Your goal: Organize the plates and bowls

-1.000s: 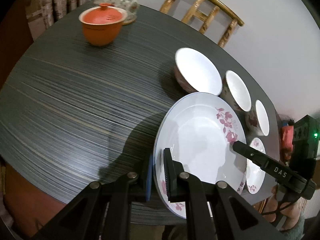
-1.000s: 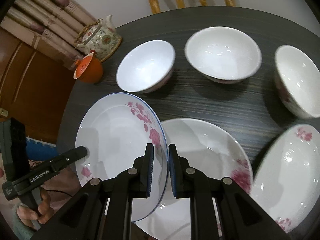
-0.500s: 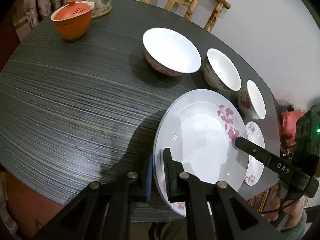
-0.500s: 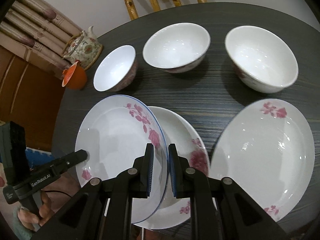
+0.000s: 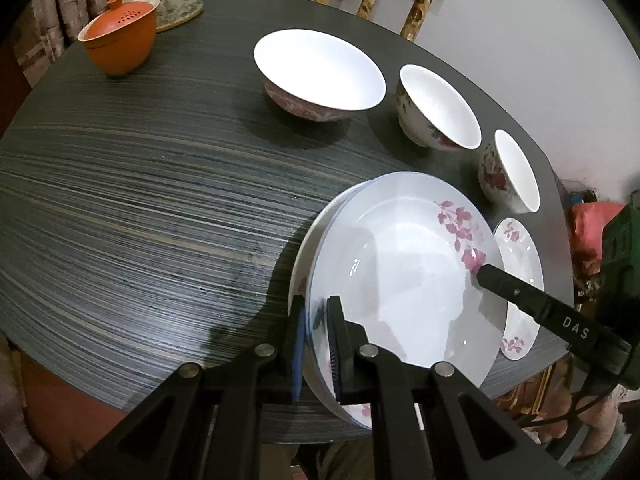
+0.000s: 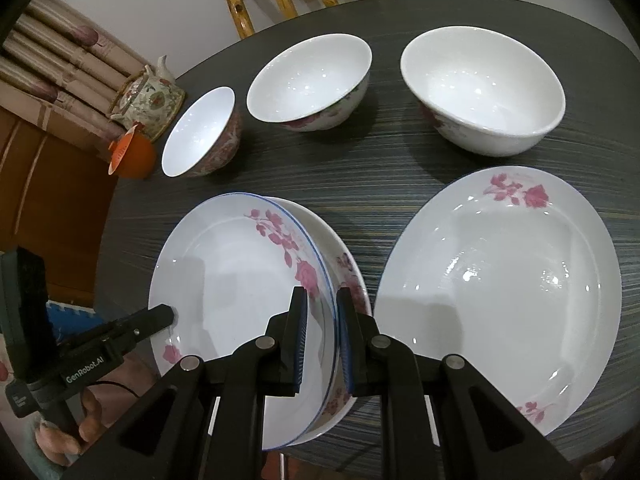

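My left tool [image 5: 316,320] and right tool [image 6: 322,312] each clamp opposite rims of the blue-edged plate [image 6: 236,304], held just over another plate [image 6: 346,276] on the desk [image 5: 140,200]. It's stiff, glazed, slippery and breakable, so rim grips suit it.

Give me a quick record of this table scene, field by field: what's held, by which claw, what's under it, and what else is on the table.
held item: blue-rimmed plate, gripped at opposite rims
left claw: shut on the plate's rim
right claw: shut on the plate's rim
beneath: second floral plate, mostly covered
beside: large oval plate
bowls: three in a row, bowl, bowl, bowl
far edge: orange lidded cup, floral teapot
surface: dark striped table
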